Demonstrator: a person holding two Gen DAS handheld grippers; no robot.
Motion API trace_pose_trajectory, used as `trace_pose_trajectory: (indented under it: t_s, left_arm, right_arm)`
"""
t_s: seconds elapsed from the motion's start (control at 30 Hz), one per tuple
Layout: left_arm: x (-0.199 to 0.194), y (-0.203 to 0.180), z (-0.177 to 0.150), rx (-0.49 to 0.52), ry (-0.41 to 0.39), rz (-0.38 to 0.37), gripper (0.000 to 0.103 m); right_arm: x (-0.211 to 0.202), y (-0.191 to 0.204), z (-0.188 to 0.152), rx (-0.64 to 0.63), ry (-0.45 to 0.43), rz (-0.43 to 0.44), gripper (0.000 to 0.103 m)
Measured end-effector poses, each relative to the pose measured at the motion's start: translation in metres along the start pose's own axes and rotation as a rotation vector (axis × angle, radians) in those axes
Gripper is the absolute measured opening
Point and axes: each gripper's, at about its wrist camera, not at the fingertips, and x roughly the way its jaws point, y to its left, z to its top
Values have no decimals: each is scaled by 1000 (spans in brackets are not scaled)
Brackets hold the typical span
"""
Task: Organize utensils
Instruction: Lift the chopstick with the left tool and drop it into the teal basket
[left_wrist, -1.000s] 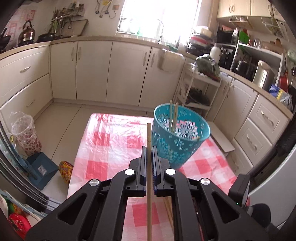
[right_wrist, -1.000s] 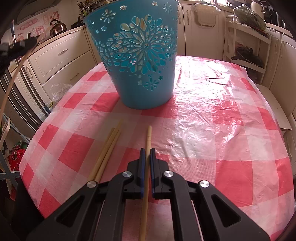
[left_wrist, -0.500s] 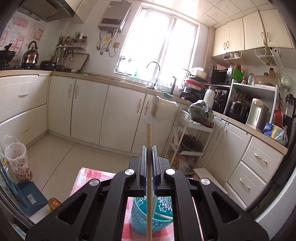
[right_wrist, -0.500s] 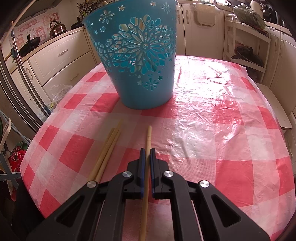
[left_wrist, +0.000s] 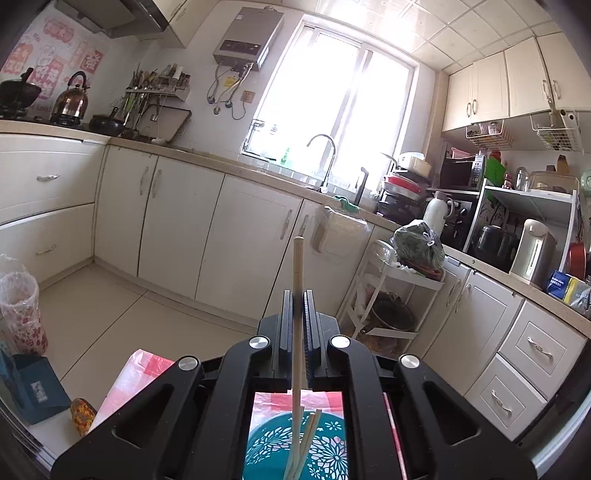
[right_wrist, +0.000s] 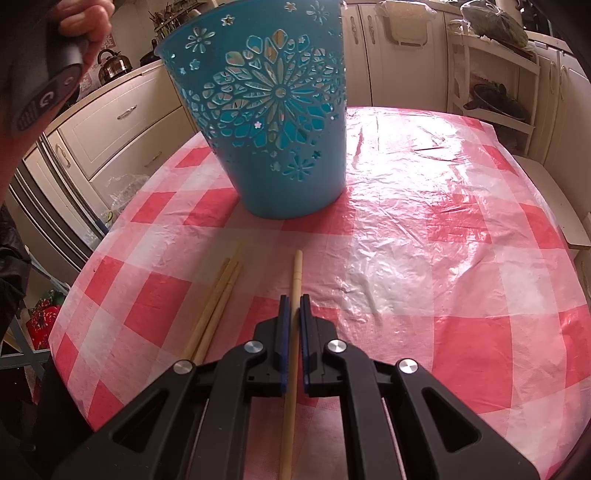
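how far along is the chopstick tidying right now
Done: two chopsticks stand in the teal basket. In hand: left hand-held gripper holds one chopstick over it; right hand-held gripper grips another near the tablecloth. Left: loose chopsticks beside it.

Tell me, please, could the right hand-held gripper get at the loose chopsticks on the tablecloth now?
Probably not yet: the right hand-held gripper is shut on a chopstick; the loose chopsticks lie unobstructed beside it.

Two tongs, left (left_wrist: 297, 295) and right (right_wrist: 294, 299), each clamp one chopstick (left_wrist: 297, 266) (right_wrist: 295, 280). Two chopsticks (left_wrist: 308, 435) stand in one teal basket (right_wrist: 273, 110); three more (right_wrist: 218, 291) lie on the counter (right_wrist: 443, 240).
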Motion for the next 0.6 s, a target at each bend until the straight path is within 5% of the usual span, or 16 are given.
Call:
trace_pose_trajectory:
  t_s: [0.5,0.6]
  left_arm:
    - [27,-13,-57,180,195,20,6]
    - [15,-7,-61,192,209,35,22]
  right_arm:
    - [-2,-5,1,22,6,30,6]
    - [-2,-6,1,22,6,29,6]
